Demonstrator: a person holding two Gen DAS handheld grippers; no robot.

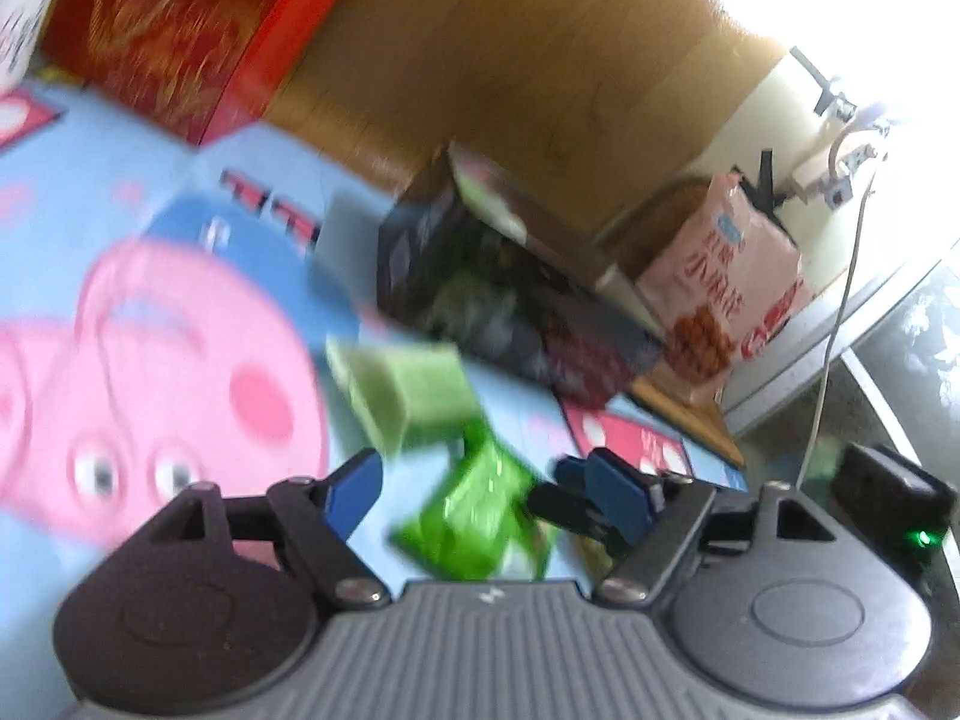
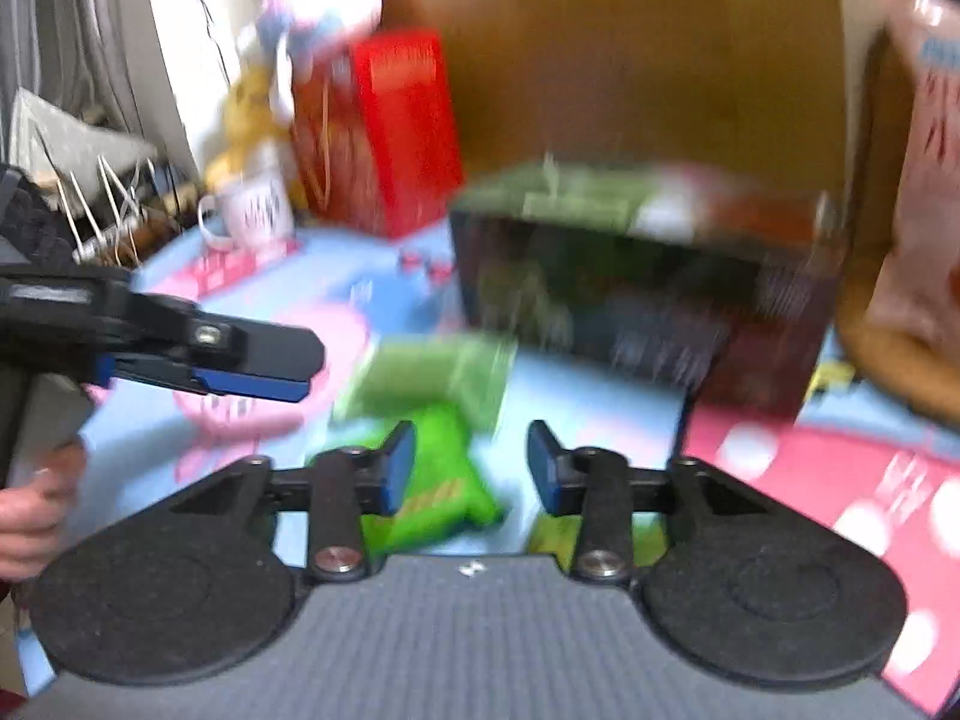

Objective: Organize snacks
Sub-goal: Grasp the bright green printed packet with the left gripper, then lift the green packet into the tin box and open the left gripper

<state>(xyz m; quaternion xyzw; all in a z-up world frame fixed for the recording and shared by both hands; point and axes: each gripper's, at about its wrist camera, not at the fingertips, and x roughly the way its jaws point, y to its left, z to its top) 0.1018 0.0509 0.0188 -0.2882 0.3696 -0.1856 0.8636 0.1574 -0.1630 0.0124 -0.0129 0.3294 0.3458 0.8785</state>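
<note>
I had both grippers over the table (image 1: 150,138), which carried a blue cloth printed with a pink cartoon pig. Both views were blurred.

Left gripper (image 1: 474,480): its blue-padded fingers (image 1: 354,489) stood wide apart, pressing on nothing. A bright green snack packet (image 1: 474,516) lay on the cloth in the gap between them. A pale green box (image 1: 408,396) lay just ahead of the fingertips, touching or overlapping the packet's far end; I could not tell which. Further ahead stood a dark open box (image 1: 492,282) with packets inside it. Beyond that box, to the right of the fingers, a pink snack bag (image 1: 726,288) stood upright. A red gift box (image 1: 180,30) stood far ahead to the left.

Right gripper (image 2: 471,462): its fingers (image 2: 399,468) were apart with a moderate gap, clamped on nothing. The same green packet lay below and between them, nearer the left finger, and the pads did not touch it. The pale green box lay just ahead, and the dark open box stood beyond it, ahead and to the right. The left gripper entered this view from the left, held by a hand (image 2: 33,510) at the frame edge.
</note>
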